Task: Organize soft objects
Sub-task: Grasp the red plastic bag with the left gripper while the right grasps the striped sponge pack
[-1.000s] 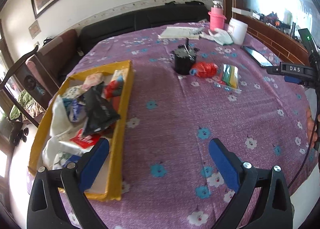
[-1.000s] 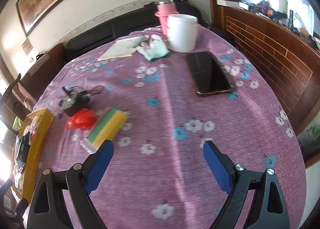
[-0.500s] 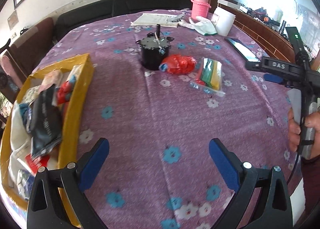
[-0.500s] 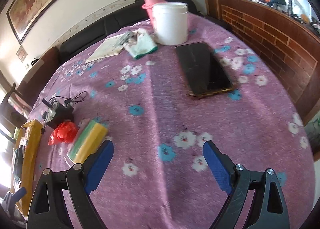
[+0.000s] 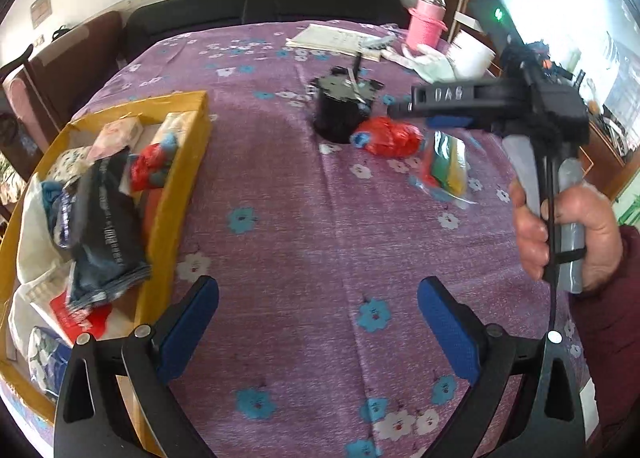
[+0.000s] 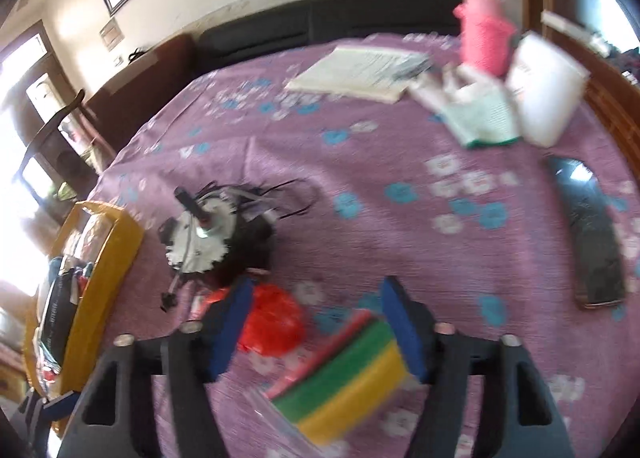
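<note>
A yellow box (image 5: pixel 176 186) at the table's left holds several soft packs, among them a black pouch (image 5: pixel 104 226). On the purple cloth lie a red plastic bag (image 6: pixel 272 322) and a wrapped pack of striped sponges (image 6: pixel 348 374). My right gripper (image 6: pixel 318 326) hangs over both, its jaws closing; the bag and the pack's near end lie between the blue fingers, and I see no pad pressing on either. In the left wrist view a hand holds that gripper above the red bag (image 5: pixel 388 136) and the sponges (image 5: pixel 448 162). My left gripper (image 5: pixel 318 322) is open over bare cloth.
A black motor (image 6: pixel 216 238) with loose wires stands just behind the red bag. Farther back are papers (image 6: pixel 360 70), a glove (image 6: pixel 480 114), a white tub (image 6: pixel 548 94) and a pink bottle (image 6: pixel 484 34). A phone (image 6: pixel 592 242) lies at the right.
My right gripper has swung left across the table to the red bag and sponge pack, and its jaws have narrowed. The left gripper shifted a little and stays open.
</note>
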Tool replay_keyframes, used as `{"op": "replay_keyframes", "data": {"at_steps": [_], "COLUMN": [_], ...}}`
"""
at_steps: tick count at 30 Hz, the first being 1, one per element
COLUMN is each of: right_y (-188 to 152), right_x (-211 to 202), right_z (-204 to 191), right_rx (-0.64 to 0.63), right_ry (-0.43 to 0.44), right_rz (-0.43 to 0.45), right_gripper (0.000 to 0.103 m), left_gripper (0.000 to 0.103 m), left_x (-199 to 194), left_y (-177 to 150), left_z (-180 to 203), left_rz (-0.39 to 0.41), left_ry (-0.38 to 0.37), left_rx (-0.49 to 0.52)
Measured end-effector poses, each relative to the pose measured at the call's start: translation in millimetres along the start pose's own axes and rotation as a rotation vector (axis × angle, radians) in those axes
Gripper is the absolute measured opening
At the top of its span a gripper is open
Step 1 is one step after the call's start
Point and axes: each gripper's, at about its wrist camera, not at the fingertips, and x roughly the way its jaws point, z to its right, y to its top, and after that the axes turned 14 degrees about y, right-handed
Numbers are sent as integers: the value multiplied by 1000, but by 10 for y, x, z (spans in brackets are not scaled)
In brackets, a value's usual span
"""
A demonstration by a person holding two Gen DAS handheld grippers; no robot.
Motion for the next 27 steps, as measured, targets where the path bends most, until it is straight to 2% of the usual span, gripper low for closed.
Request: {"op": "replay_keyframes", "data": {"at_steps": [1, 4, 7, 8, 10, 12, 13, 16, 21, 27], "right_y": [-19, -169, -372, -421, -454, -458, -470, -527, -662, -703], "right_x": [43, 77, -31, -138, -375, -636, -746, -782, -491, -219], "right_z": [-22, -195, -418, -431, -321, -105, 12, 196, 182, -73], "right_rx": [1, -33, -101, -107, -75, -20, -4, 17, -12, -169], "right_ry": [33, 196, 391, 409, 341, 184, 106, -4, -62, -139], "right_rz": [-19, -87, -187, -183, -111, 7, 51, 60, 19, 10], "right_gripper": [53, 53, 54, 57, 82, 90, 90, 91, 91, 88], "left_gripper": [100, 100, 100, 100, 100, 100, 100, 100, 100, 100], "left_x": [-7, 0, 13, 15, 30, 54, 69, 99, 92, 163], "left_y": [3, 15, 14, 11, -3, -17, -23, -37, -31, 100], "left_z": [-46, -123, -154, -154, -146, -122, -104, -26, 112, 161], "left_rz": [2, 5, 3, 3, 2, -3, -6, -18, -14, -20], "left_ry": [1, 1, -13, -15, -25, -33, -40, -60, -57, -46], "left_rx": [-11, -29, -39, -38, -35, -34, -33, -24, 9, 0]}}
